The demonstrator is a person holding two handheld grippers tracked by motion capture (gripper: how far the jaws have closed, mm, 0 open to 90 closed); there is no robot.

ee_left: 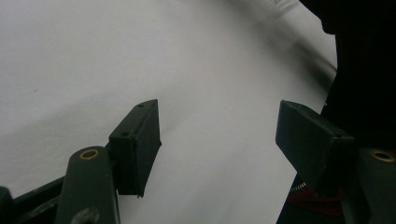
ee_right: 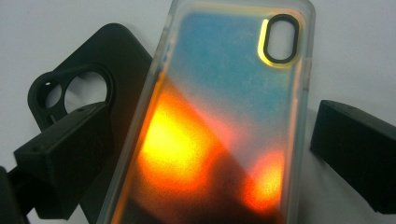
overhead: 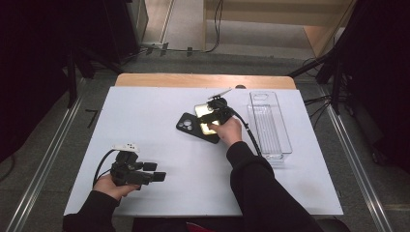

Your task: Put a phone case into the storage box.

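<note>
Jaws of my right gripper (ee_right: pixel 205 154) are apart, one on each side of the iridescent phone case (ee_right: pixel 219 116), w/o clamping it yet. That case lies on the white table (overhead: pixel 159 111), its edge overlapping the black phone case (ee_right: pixel 79 88), approx. in the middle, just left of the clear plastic tray (overhead: pixel 269 123). My left gripper (ee_left: pixel 217 140) has its jaws apart too, nothing between them, low over bare table near the front left corner, well apart from both cases.
</note>
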